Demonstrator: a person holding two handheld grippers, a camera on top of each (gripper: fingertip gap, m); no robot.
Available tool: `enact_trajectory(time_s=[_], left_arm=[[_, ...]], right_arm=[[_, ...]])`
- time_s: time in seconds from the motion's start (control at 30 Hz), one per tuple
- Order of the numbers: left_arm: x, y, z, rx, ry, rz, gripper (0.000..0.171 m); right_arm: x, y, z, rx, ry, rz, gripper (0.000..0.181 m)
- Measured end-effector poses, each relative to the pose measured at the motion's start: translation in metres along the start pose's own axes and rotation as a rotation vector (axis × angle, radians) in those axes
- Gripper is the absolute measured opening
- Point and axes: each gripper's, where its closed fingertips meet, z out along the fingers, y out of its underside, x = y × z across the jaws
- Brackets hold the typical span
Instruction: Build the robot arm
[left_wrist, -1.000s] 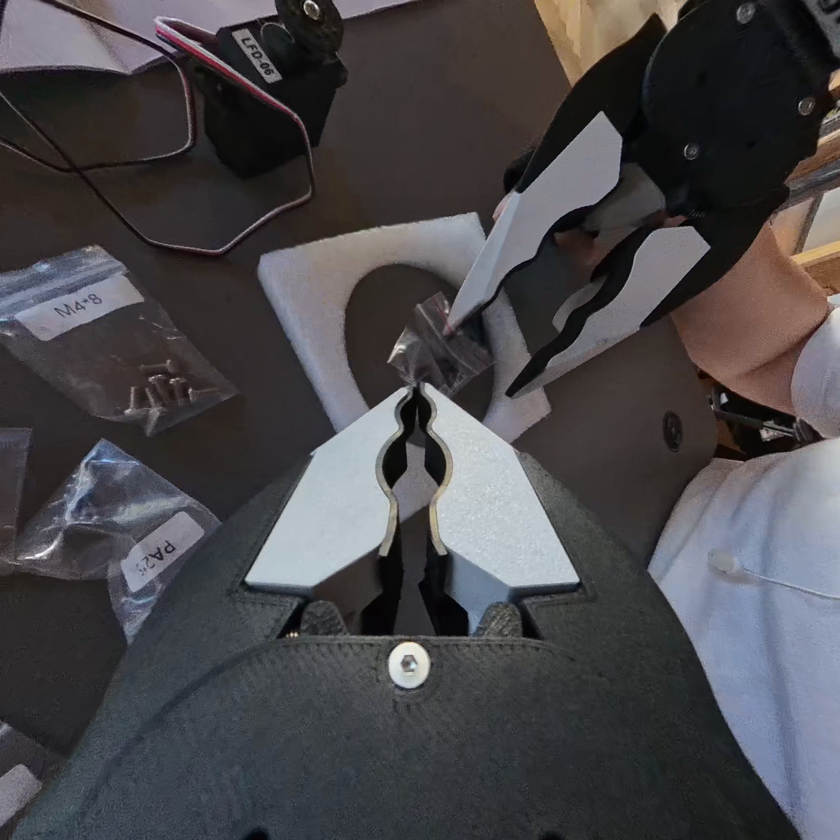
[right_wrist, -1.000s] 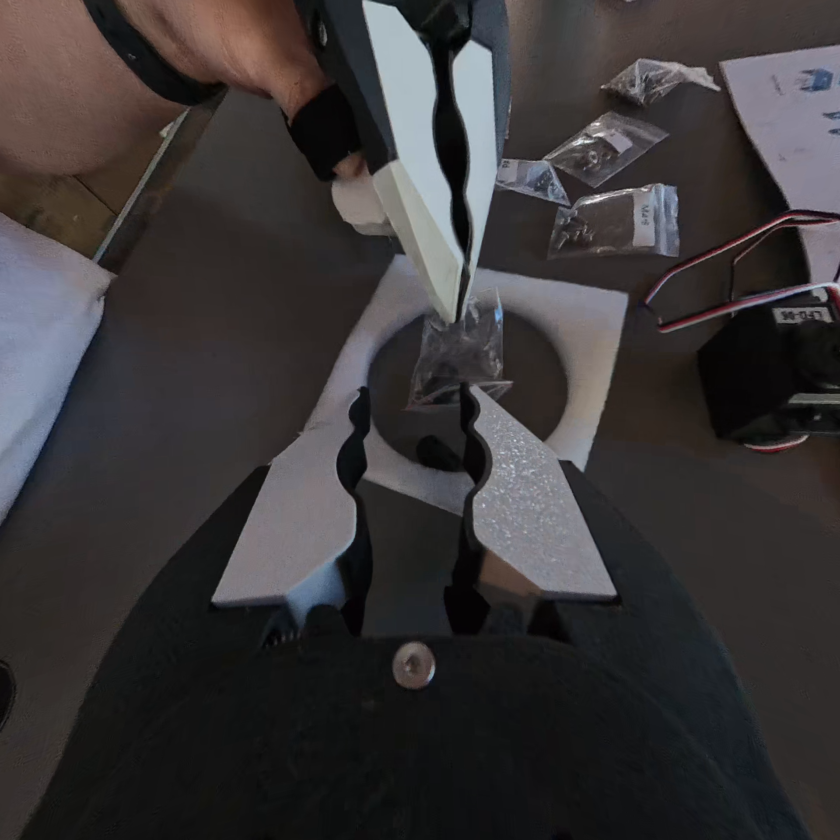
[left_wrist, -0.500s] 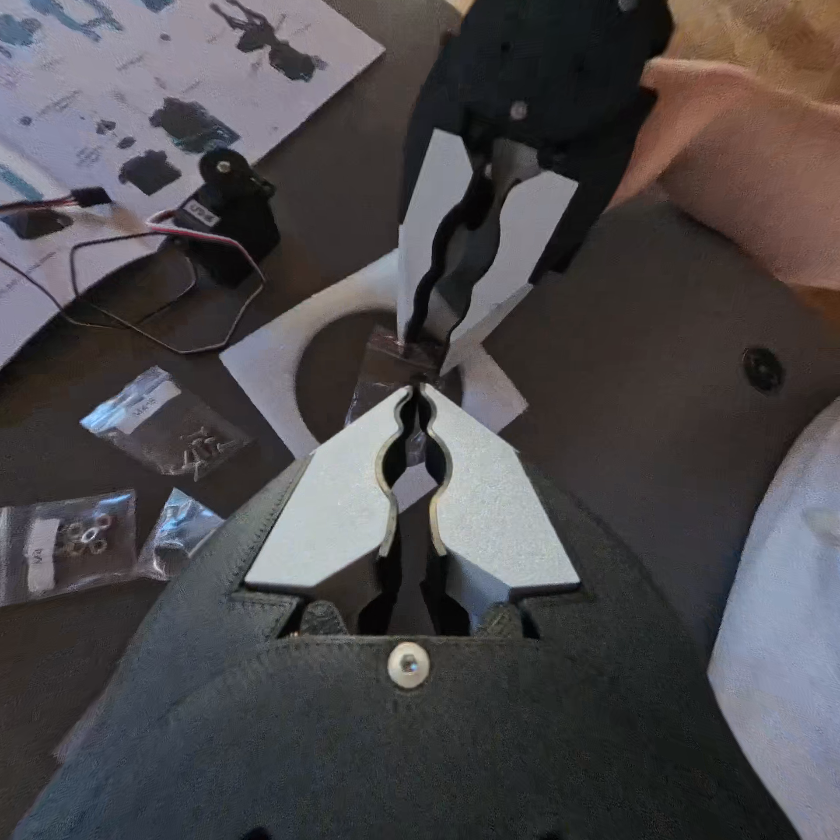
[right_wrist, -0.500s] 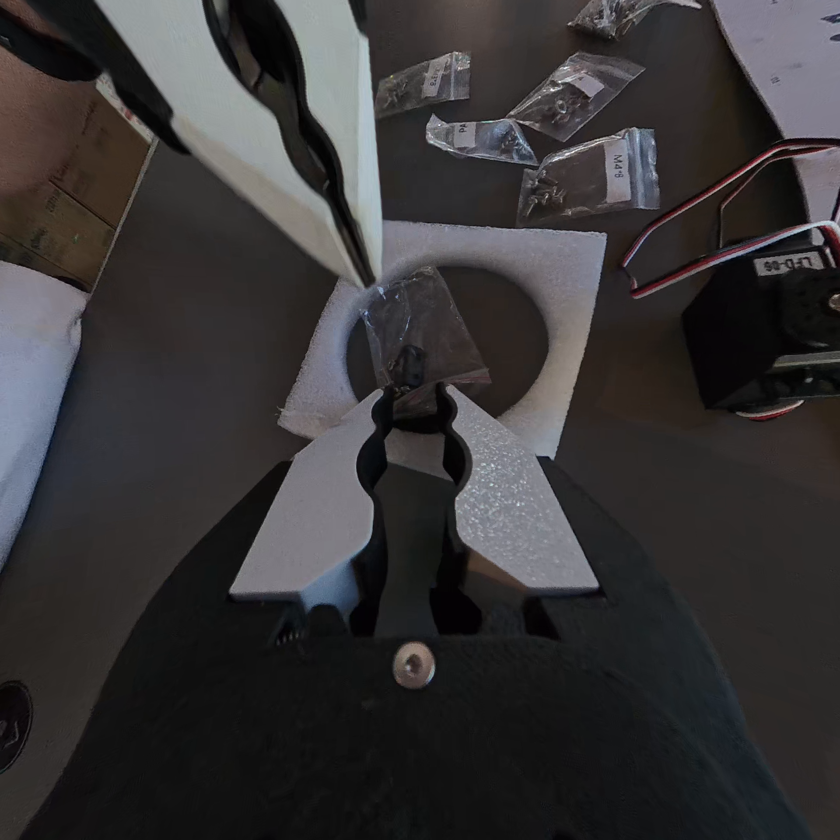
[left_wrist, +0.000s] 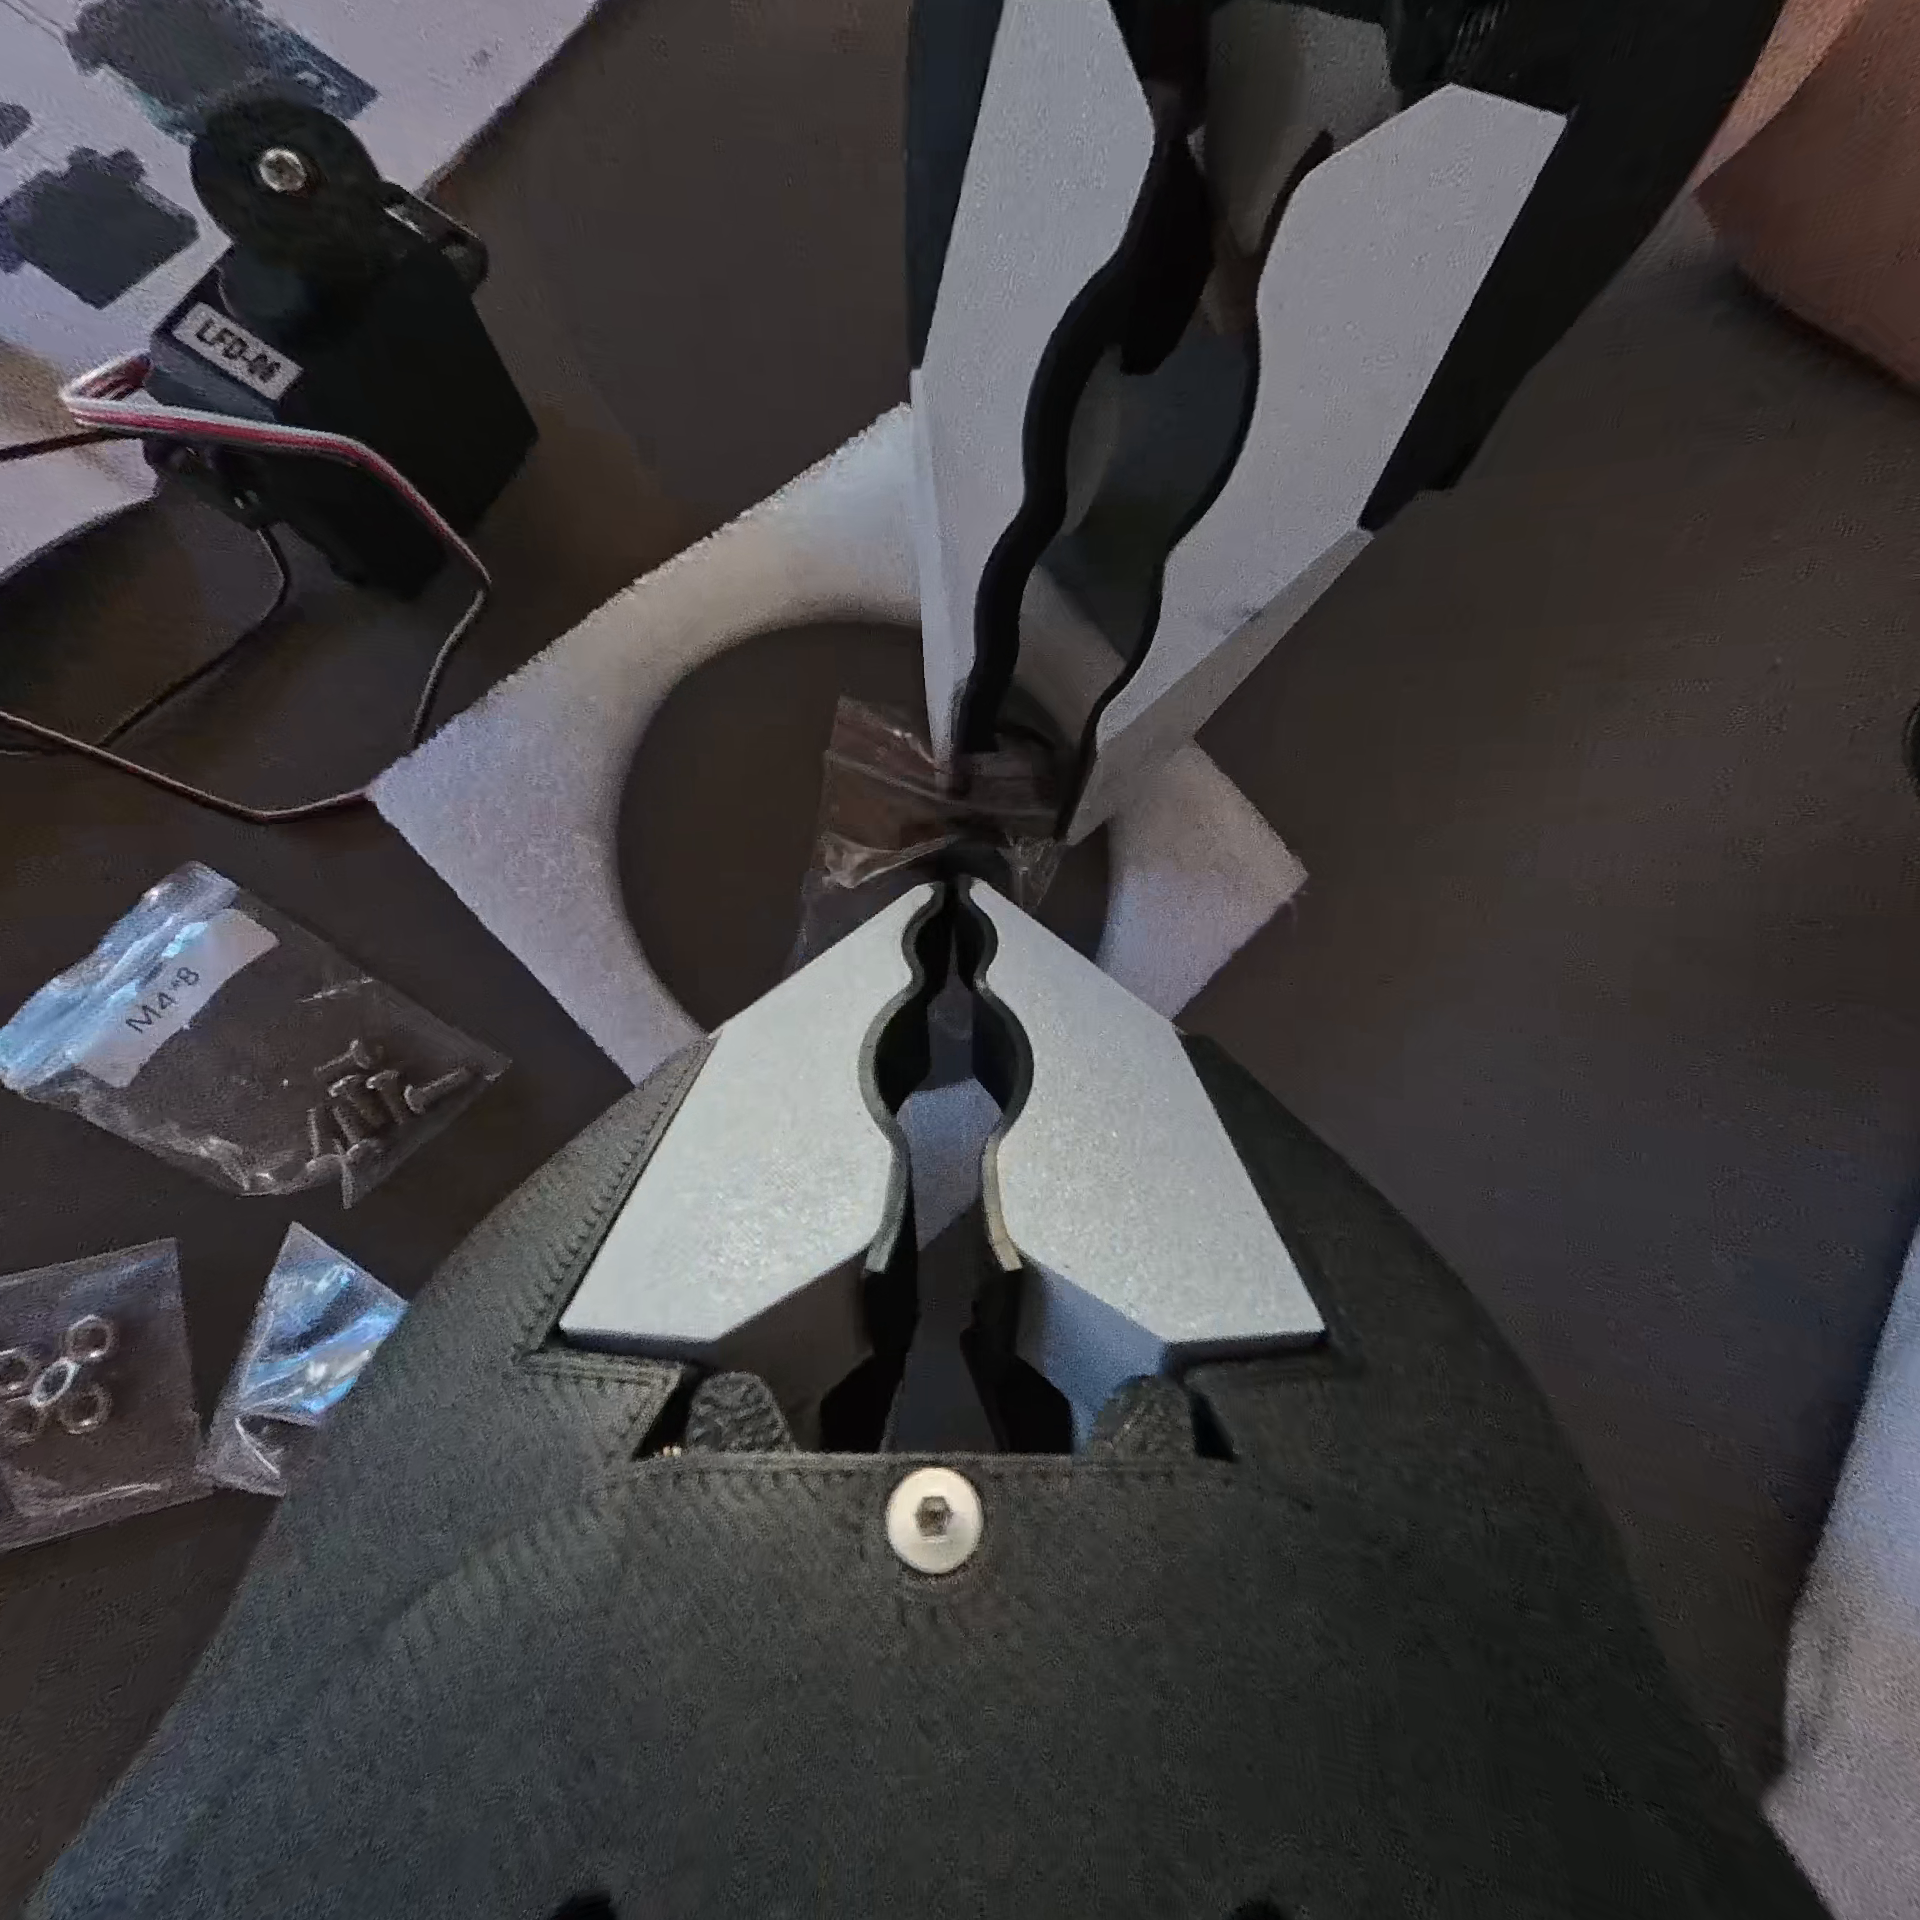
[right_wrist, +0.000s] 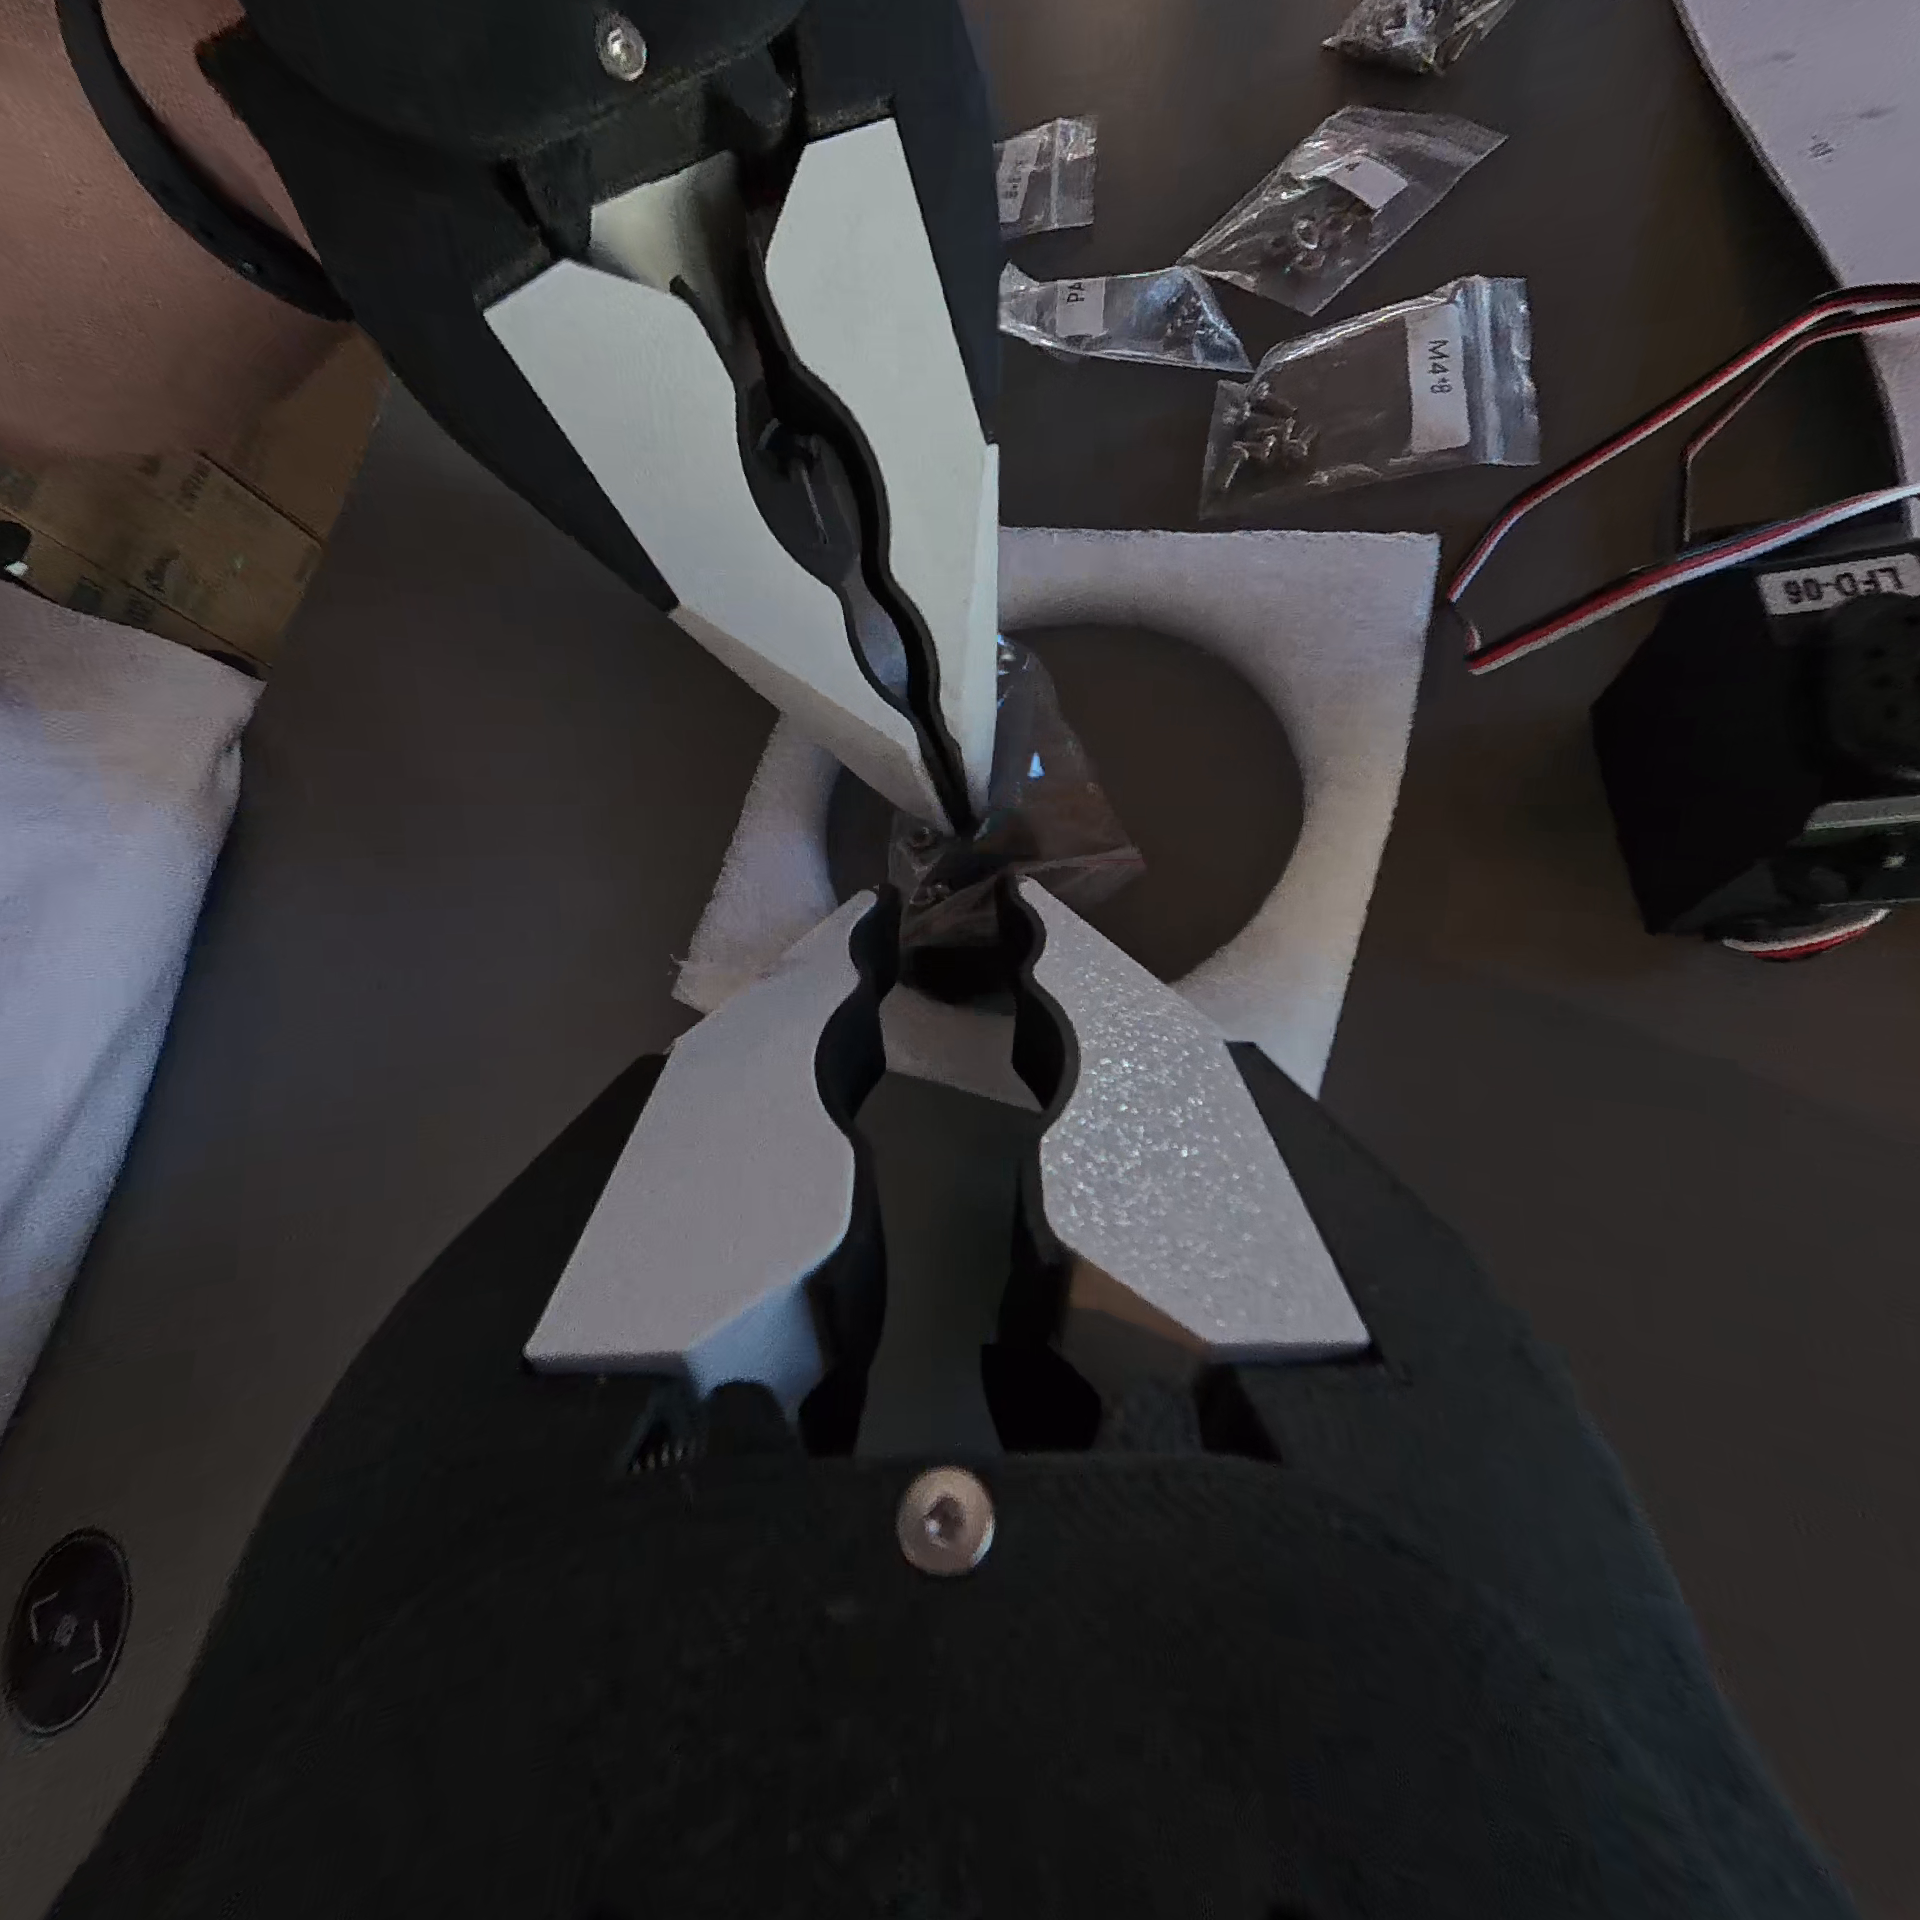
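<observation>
A small clear plastic bag (left_wrist: 883, 790) with a dark part inside hangs over the round hole of a white foam square (left_wrist: 520, 790) on the dark table. My left gripper (left_wrist: 956, 891) is shut on one edge of the bag. My right gripper (right_wrist: 948, 899) faces it and is closed on the other end of the bag (right_wrist: 1049, 790), with a narrow gap between its tips that the bag fills. The right gripper shows from above in the left wrist view (left_wrist: 1013, 795). The left gripper shows from above in the right wrist view (right_wrist: 961, 821).
A black servo (left_wrist: 343, 395) with red, white and black wires stands beside the foam. Several clear bags of screws and nuts (left_wrist: 239, 1029) lie on the table. A printed paper sheet (left_wrist: 436, 52) lies at the far edge. A person's white clothing (right_wrist: 94, 831) is at the table's side. My two grippers' fingertips are within a few centimetres of each other. The right tips stand about 10 centimetres off the black servo (left_wrist: 343, 395). Look for it in the right wrist view (right_wrist: 1738, 670) too.
My right gripper has narrowed from wide open and closed onto the bag. Both grippers have come closer together tip to tip; the left has stayed shut on the bag.
</observation>
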Motion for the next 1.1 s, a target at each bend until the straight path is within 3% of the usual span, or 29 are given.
enact_trajectory(time_s=[0.27,0.47,0.83,1.0,1.1], left_arm=[[-0.003,-0.001,0.000,0.026,-0.030,-0.002,0.000],[-0.001,-0.002,0.001,0.027,-0.015,0.027,0.000],[0.004,0.001,0.001,0.015,0.008,0.111,0.000],[0.005,0.002,0.000,0.014,0.037,0.125,0.000],[0.005,0.002,0.000,0.015,0.052,0.116,0.000]], right_arm=[[-0.003,-0.009,0.001,0.047,-0.012,-0.027,0.034],[-0.002,-0.007,0.005,-0.003,-0.014,-0.123,0.043],[-0.003,-0.006,0.004,-0.085,-0.189,-0.149,0.057],[-0.005,-0.010,0.003,-0.116,-0.276,-0.075,0.062],[-0.014,-0.019,0.005,-0.065,-0.320,-0.081,0.065]])
